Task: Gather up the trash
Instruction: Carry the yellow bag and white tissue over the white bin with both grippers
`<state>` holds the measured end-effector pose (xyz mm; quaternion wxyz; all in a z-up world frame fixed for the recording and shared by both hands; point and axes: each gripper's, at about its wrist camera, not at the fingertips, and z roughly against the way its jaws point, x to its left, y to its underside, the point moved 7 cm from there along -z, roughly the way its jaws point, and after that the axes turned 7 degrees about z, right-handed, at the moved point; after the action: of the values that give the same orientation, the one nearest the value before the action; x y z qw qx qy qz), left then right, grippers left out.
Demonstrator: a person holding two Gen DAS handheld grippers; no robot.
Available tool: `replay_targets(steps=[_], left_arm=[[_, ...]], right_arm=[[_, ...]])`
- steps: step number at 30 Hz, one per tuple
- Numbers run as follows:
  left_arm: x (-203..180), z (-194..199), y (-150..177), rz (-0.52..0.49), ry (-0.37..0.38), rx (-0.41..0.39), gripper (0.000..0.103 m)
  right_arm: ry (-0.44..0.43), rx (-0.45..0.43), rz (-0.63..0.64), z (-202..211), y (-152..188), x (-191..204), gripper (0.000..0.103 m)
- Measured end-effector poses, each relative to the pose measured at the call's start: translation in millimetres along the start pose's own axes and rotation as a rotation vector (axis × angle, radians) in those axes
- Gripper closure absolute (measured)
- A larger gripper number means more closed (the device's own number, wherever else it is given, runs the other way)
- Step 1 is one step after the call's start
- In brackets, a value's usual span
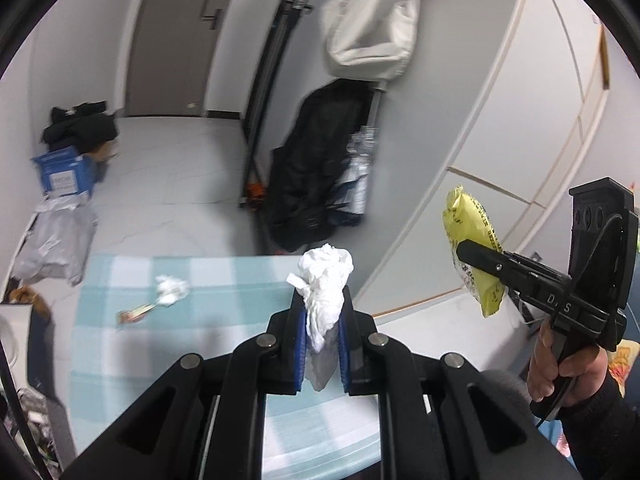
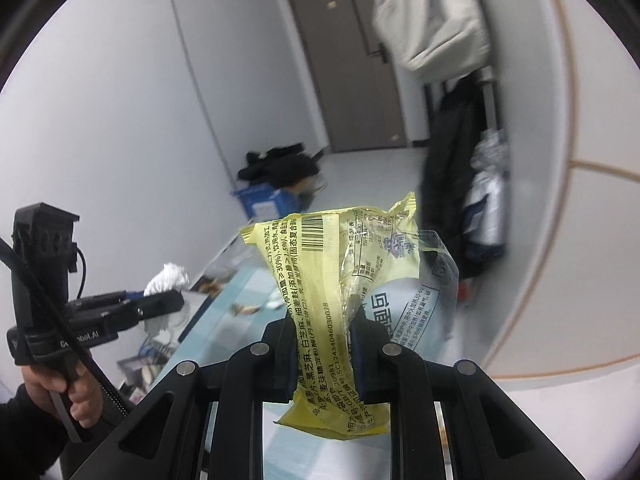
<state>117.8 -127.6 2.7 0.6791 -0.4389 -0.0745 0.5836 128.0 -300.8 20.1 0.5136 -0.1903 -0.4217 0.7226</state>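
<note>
My left gripper (image 1: 322, 307) is shut on a crumpled white tissue (image 1: 325, 280) and holds it above the light blue table (image 1: 200, 344). My right gripper (image 2: 323, 322) is shut on a yellow snack wrapper (image 2: 320, 276) with a clear plastic piece beside it, held in the air. The right gripper (image 1: 476, 258) with the yellow wrapper (image 1: 472, 248) shows at the right of the left wrist view. The left gripper (image 2: 168, 300) with the tissue (image 2: 168, 278) shows at the left of the right wrist view. Another crumpled tissue (image 1: 172, 289) and a small brown wrapper (image 1: 134, 314) lie on the table.
A blue box (image 1: 66, 172) with dark clothes on it stands on the floor by the far wall. A grey plastic bag (image 1: 56, 240) lies left of the table. A black coat (image 1: 316, 168) and a white garment (image 1: 368, 24) hang by a white wardrobe (image 1: 520, 120). A grey door (image 2: 352, 64) is at the back.
</note>
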Motion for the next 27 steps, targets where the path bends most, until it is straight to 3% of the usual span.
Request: replay_targets(steps=[4, 10, 18, 27], left_arm=[[-33, -24, -6, -0.035, 0.050, 0.027, 0.094], [-71, -65, 0, -0.092, 0.094, 0.088, 0.094], [-103, -139, 26, -0.127, 0.123, 0.233, 0.094], [-117, -228, 70, -0.113, 0.103, 0.448, 0.094]], right_arm=[[0.071, -0.019, -0.025, 26, -3, -39, 0.083], [0.165, 0.011, -0.139, 46, 25, -115, 0.083], [0.239, 0.118, -0.294, 32, 99, -195, 0.083], [0.236, 0.223, -0.461, -5, 183, -252, 0.083]])
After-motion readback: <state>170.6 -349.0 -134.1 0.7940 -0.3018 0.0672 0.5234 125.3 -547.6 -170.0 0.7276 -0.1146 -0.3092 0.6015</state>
